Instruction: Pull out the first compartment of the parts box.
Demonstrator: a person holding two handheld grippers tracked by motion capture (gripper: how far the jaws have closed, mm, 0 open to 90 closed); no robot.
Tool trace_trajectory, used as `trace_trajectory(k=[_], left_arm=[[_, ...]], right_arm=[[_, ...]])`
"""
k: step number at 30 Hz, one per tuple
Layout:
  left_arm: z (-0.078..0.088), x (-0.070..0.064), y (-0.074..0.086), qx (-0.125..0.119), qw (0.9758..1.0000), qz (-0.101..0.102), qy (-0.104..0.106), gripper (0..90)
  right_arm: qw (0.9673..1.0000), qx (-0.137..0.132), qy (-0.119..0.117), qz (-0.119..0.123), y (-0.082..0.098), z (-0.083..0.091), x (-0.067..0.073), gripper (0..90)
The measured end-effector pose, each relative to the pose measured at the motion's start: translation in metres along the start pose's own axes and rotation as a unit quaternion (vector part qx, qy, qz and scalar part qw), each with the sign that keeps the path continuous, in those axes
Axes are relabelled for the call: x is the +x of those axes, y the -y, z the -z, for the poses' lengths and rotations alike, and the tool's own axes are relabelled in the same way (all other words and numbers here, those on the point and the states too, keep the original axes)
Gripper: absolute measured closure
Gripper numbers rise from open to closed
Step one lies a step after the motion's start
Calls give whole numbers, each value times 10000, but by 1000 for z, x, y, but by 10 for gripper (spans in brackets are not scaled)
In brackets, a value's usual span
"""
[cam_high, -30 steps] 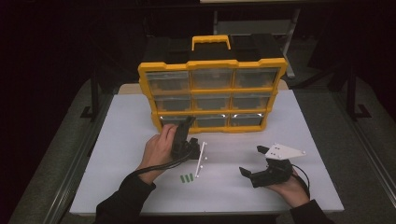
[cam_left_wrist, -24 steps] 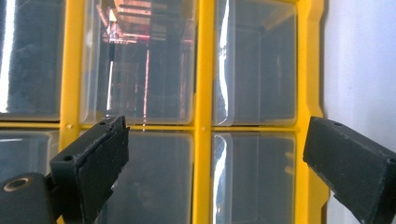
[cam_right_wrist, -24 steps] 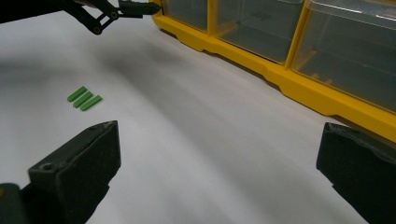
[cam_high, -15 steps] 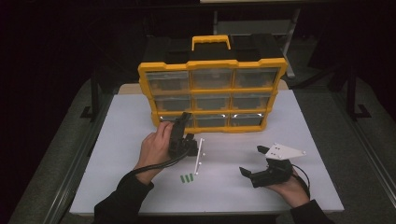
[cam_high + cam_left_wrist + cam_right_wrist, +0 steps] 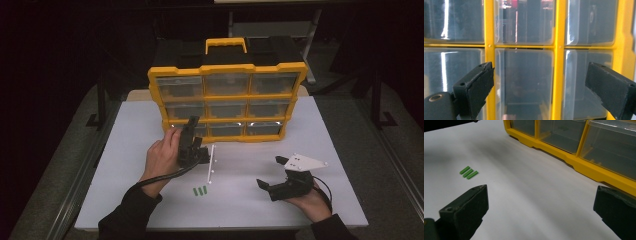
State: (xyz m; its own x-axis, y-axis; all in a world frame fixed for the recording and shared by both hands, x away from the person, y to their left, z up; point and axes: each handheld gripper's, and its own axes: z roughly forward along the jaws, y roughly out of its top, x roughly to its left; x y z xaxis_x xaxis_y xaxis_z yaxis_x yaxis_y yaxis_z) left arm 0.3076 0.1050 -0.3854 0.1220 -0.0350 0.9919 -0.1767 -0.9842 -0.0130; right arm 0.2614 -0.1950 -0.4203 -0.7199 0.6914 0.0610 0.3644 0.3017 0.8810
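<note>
A yellow organizer [image 5: 227, 67] with clear drawers stands upright at the middle of the white table. My left gripper [image 5: 191, 125] is held up against its bottom-left drawer [image 5: 176, 131]. In the left gripper view the left gripper [image 5: 539, 67] is open, its jaws spread either side of a clear drawer front [image 5: 524, 82] with nothing between them. My right gripper [image 5: 270, 171] rests open on the table at the right, and the right gripper [image 5: 541, 188] has bare table between its jaws. Three small green pieces [image 5: 200, 190] [image 5: 469, 172] lie side by side near the front.
A thin white strip [image 5: 211, 164] lies on the table just right of the left hand. The organizer's base [image 5: 584, 165] runs across the far right of the right gripper view. The table's front edge [image 5: 220, 227] is close to both forearms.
My left gripper has edged forward and up, closer to the organizer's bottom-left drawer. The right gripper has stayed where it was.
</note>
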Motion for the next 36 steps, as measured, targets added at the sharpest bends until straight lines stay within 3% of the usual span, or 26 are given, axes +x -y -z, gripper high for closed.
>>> trace_trajectory(k=[8,11,25,33,36], left_arm=[[4,6,1,110,9997,65,-210,136],[5,7,2,144,9993,-24,-342,177],[9,20,8,321,9969,-16,-724,224],[12,26,10,352,9949,-63,-943,240],[11,28,11,251,9943,34,-1033,243]], right_arm=[[10000,-2,3,-6,0,0,0,0],[10000,-1,3,-6,0,0,0,0],[10000,6,5,5,0,0,0,0],[10000,5,4,4,0,0,0,0],[10000,0,5,0,0,0,0,0]])
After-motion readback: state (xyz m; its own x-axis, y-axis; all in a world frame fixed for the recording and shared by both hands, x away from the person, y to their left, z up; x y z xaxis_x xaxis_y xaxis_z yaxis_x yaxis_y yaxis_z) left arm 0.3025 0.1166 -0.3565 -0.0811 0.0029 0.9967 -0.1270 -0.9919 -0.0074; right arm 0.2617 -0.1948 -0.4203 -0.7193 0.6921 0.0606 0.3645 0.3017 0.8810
